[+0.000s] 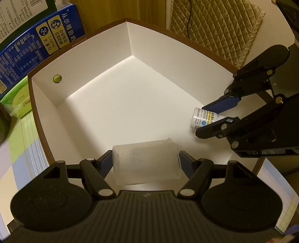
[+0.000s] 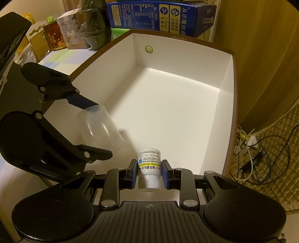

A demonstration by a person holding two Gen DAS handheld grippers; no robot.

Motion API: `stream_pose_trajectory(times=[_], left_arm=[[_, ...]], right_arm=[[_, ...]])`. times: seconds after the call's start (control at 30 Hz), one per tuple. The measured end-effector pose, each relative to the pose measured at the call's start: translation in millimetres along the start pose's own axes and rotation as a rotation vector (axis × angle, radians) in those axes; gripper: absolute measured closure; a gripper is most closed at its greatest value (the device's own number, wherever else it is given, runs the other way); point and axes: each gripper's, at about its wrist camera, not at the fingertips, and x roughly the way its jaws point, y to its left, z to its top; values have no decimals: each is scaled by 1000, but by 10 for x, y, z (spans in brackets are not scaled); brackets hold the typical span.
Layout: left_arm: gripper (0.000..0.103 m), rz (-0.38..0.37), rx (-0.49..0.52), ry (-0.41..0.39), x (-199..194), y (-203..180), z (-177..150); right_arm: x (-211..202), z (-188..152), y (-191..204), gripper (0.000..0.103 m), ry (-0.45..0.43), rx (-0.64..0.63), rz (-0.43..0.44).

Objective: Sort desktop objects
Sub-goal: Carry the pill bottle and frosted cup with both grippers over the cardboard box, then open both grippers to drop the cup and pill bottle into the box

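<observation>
We hold both grippers tilted steeply down over the open white box point(image 1: 89, 61), side by side. Our left gripper point(image 1: 146, 161) clamps a clear plastic cup point(image 1: 146, 162) between its blue pads, jaws spread wide around it; the cup lies tipped on its side just above the box floor, near the box's front edge. Our right gripper point(image 2: 149, 172) stands narrow, pinching a small white pill bottle point(image 2: 149, 166) at its neck, cap toward the camera, also low over the box floor by the front edge. Behind the box's far wall, which has a round hole, a blue carton point(image 2: 160, 16) leans. A quilted mat point(image 1: 214, 24) and loose cables point(image 2: 261, 157) lie beside the box, on its right.
</observation>
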Motion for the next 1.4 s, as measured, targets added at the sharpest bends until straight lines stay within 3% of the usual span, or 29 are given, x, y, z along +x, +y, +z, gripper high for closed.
stream_pose_trajectory(times=[0.17, 0.63, 0.7, 0.73, 0.83, 1.03, 1.1, 1.4], left_arm=[[24, 9, -1, -9, -7, -2, 2], [23, 61, -52, -27, -232, 165, 3], [20, 67, -55, -31, -269, 173, -2], [20, 73, -56, -34, -291, 172, -11], [19, 72, -65, -40, -363, 196, -32], [16, 63, -68, -69, -588, 182, -87], [11, 67, -74, -81, -687, 164, -117], [10, 78, -92, -100, -1024, 94, -303]], right_arm=[[4, 13, 2, 78, 2, 0, 1], [41, 52, 36, 77, -23, -15, 11], [24, 58, 49, 63, -40, -15, 0], [6, 55, 54, 51, -49, -17, 1], [-70, 31, 99, 43, -69, -24, 12], [-297, -25, 215, 16, -107, -38, 11], [-402, -57, 250, 12, -132, -30, 16], [-765, -195, 425, 2, -201, 19, 10]])
